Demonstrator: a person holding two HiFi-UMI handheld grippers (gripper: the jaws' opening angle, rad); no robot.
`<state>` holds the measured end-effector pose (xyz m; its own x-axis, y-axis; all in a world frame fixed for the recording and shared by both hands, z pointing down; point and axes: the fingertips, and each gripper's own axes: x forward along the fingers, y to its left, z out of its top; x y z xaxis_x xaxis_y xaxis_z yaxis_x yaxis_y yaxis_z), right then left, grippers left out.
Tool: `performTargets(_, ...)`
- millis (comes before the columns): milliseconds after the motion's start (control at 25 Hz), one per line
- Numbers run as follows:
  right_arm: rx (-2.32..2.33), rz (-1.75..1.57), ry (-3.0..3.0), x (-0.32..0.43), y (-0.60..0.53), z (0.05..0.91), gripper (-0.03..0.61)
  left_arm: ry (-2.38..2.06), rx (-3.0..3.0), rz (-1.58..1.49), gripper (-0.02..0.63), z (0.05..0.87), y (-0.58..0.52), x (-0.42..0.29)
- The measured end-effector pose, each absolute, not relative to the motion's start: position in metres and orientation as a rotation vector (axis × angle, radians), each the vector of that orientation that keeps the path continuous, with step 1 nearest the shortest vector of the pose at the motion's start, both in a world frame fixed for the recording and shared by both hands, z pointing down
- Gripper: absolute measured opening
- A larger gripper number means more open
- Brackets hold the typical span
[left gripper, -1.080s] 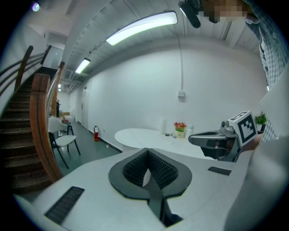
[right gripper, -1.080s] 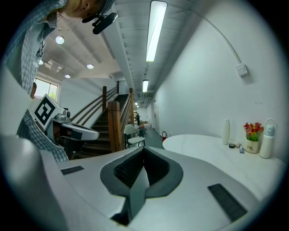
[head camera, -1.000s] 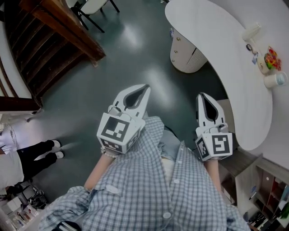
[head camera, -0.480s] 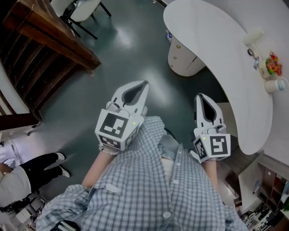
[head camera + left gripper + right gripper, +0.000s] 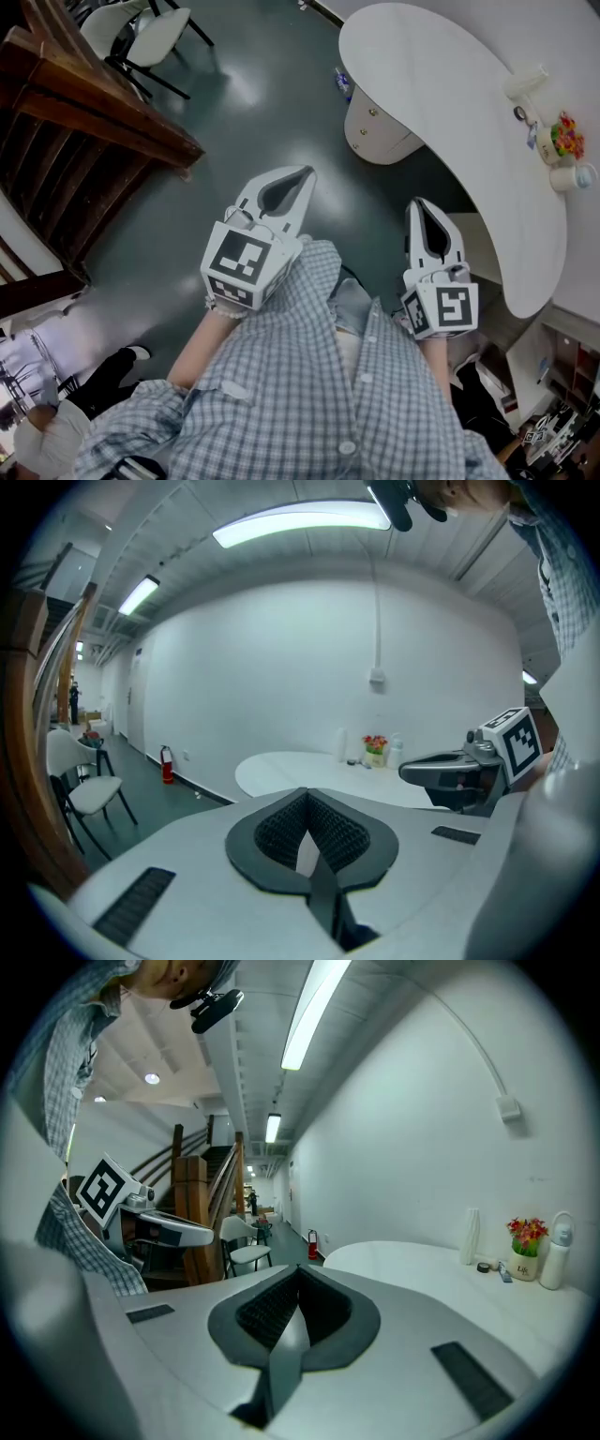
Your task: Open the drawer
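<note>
The white table with a curved edge serves as the reference. The drawer cabinet, a rounded pale unit with small knobs on its front, stands tucked under the table's edge at the end nearest the open floor. Its drawer fronts appear flush with the body. The left gripper is held over the dark floor, well apart from the table and short of the cabinet, with its tip aimed roughly toward it. In the left gripper view its fingers are pressed together, and only a thin sliver of background shows in the hollow behind the tips; nothing is held. The right gripper is held just beside the table's inner curve, nearer to the table than the left one and likewise apart from the cabinet. In the right gripper view its fingers are closed against each other and hold nothing. On the table, along the side farthest from the person, stand a small pot of flowers, a cup and a white bottle. A wooden staircase and a white chair stand across the floor, well apart from the table. The person's checked shirt fills the lower part of the head view.
</note>
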<state>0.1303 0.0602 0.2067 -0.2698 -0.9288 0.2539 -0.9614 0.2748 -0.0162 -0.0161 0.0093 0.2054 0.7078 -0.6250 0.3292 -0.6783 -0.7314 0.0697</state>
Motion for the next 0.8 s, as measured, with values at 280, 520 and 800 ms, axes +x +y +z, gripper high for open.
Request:
performTargets(280, 1.864, 0.263, -2.264, 0.107, 0.044, 0.21, 0.008, -0.934, 2.78, 0.434, 0.006, 0.21, -0.022, -0.033)
performTargets(520, 1.91, 0.284, -2.205, 0.1, 0.043, 0.216, 0.008, -0.849, 2.806, 0.433, 0.005, 0.217, -0.038, -0.031)
performTargets(800, 1.908, 0.359, -2.162, 0.111, 0.04, 0.24, 0.008, -0.835, 2.8, 0.432, 0.005, 0.229, -0.057, -0.014)
